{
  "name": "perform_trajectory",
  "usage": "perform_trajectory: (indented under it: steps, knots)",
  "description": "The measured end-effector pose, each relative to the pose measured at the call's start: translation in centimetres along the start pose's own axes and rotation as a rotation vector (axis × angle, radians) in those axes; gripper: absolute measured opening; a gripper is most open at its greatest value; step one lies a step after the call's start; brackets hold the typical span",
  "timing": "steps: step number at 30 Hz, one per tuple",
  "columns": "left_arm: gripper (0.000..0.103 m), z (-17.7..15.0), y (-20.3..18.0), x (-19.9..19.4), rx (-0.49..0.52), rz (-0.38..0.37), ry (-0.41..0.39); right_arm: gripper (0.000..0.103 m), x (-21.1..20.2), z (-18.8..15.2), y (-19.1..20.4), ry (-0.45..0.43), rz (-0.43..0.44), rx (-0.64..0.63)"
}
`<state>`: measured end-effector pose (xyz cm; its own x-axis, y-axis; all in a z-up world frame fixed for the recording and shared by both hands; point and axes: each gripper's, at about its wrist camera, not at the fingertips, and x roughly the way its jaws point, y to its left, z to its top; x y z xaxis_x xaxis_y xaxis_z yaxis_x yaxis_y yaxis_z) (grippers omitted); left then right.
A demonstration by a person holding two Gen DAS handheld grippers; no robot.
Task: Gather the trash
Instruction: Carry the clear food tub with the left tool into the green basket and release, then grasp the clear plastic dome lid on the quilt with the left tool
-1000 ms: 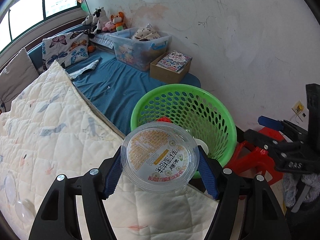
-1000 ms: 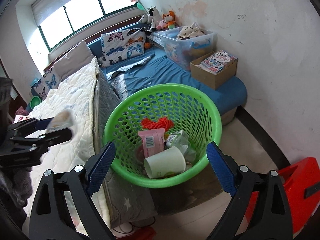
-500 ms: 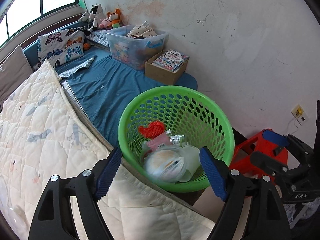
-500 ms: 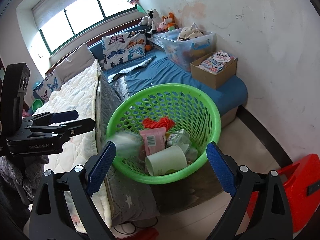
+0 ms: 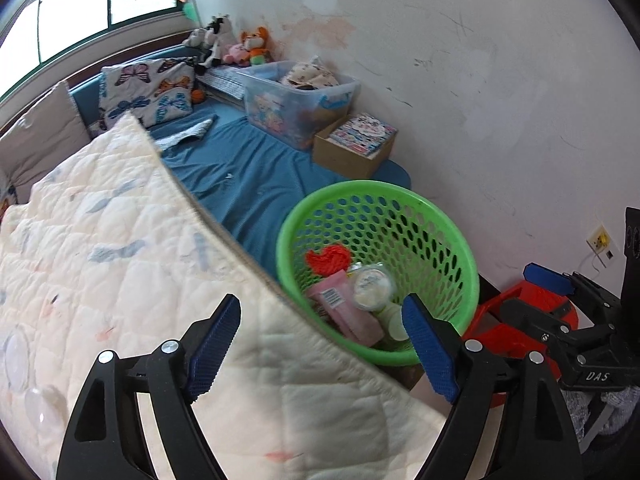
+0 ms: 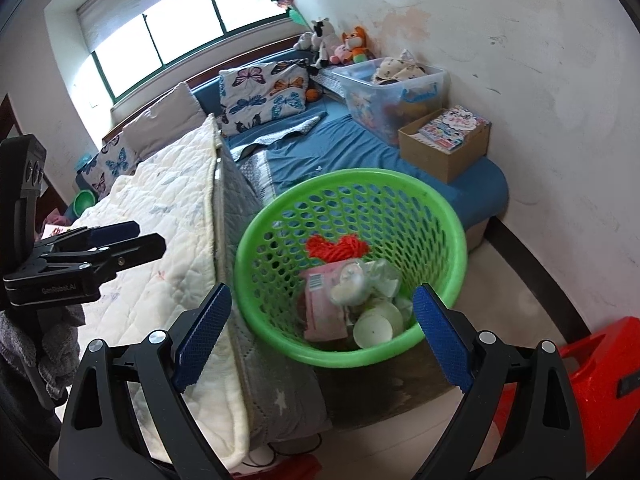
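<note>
The green basket [image 6: 352, 268] stands on the floor against the foot of the bed [image 6: 160, 216]. Inside it lie a clear plastic lidded cup [image 6: 350, 284], a pink packet [image 6: 322, 308] showing a barcode, a white paper cup [image 6: 378, 326] and a red netted bundle [image 6: 336, 246]. The left gripper [image 5: 320, 340], over the quilt [image 5: 120, 248] beside the basket, has its jaws apart and empty; its body reads "GenRobot.AI". The right gripper [image 6: 320, 334], just before the basket, likewise gapes with nothing between. A red stool [image 6: 600, 380] sits beside the basket.

Both grippers' jaws wide, empty.
</note>
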<state>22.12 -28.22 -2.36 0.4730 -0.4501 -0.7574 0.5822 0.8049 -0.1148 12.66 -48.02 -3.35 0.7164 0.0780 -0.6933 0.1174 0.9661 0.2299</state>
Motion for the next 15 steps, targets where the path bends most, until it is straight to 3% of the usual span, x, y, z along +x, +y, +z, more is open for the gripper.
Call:
perform_trajectory:
  steps: [15]
  knots:
    - [0.080, -5.5, 9.8, -6.6, -0.160, 0.183, -0.069, 0.092, 1.3, 0.8, 6.7, 0.006, 0.092, -0.109]
